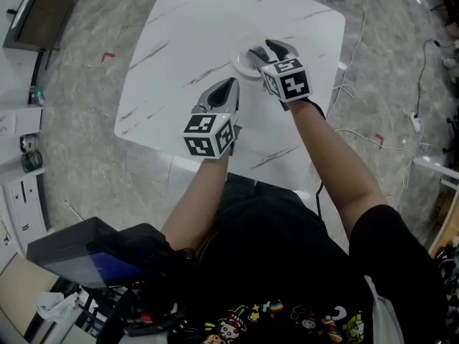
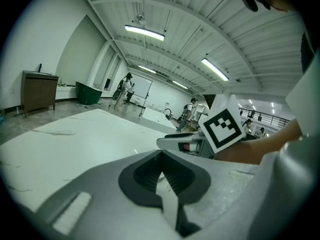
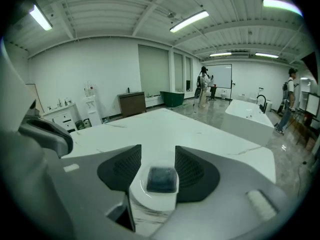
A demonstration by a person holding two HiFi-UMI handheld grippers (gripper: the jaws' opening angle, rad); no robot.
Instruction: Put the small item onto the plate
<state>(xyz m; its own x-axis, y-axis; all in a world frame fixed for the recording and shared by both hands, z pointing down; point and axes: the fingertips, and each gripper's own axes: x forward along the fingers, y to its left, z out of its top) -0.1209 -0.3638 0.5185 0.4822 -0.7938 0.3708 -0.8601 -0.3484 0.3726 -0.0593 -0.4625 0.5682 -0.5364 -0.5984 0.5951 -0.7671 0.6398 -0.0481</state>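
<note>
A small dark square item (image 3: 161,179) lies in the middle of a little white plate (image 3: 150,204) on the white marble table (image 1: 201,27). My right gripper (image 3: 158,150) hangs just above it, open; the pads (image 3: 122,170) stand either side of the item without touching it. In the head view the right gripper (image 1: 267,51) covers most of the plate (image 1: 241,64) and hides the item. My left gripper (image 1: 228,86) sits nearer the front edge, left of the plate, jaws shut and holding nothing (image 2: 160,155). Its view shows the right gripper's marker cube (image 2: 223,129).
The table's front edge (image 1: 215,167) runs close to the person's body. Cables (image 1: 358,131) trail over the floor at the right. A dark cabinet (image 1: 39,13) stands at the top left, and a dark box (image 1: 79,253) is at the lower left. People stand far back in the room.
</note>
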